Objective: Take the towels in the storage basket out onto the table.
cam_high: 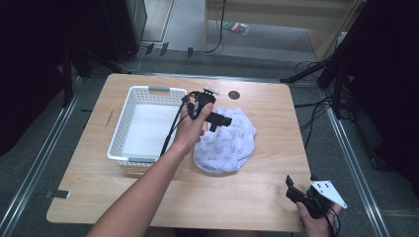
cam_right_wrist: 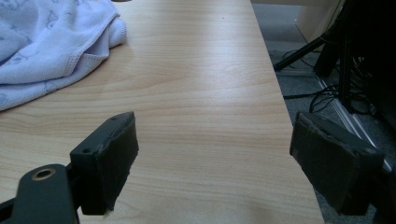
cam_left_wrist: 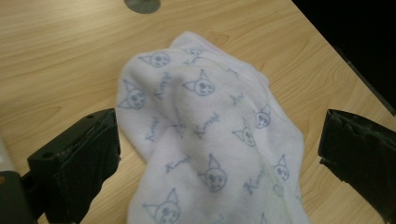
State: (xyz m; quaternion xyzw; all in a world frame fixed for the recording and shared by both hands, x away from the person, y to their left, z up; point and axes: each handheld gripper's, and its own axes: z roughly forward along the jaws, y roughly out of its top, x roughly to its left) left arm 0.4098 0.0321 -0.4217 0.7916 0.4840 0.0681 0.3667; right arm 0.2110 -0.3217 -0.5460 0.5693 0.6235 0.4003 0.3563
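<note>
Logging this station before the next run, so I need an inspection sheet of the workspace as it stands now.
Surface: wooden table, dark round disc near the far edge.
Job's things: printed white cloth crumpled beside the white basket.
Clutter: nothing seen.
Grippers: left gripper over the cloth, jaws open, nothing between them; right gripper at the table's near right corner, jaws open.
Cables: left gripper's cable trails across the basket.
Surroundings: floor cables, dark stands.
</note>
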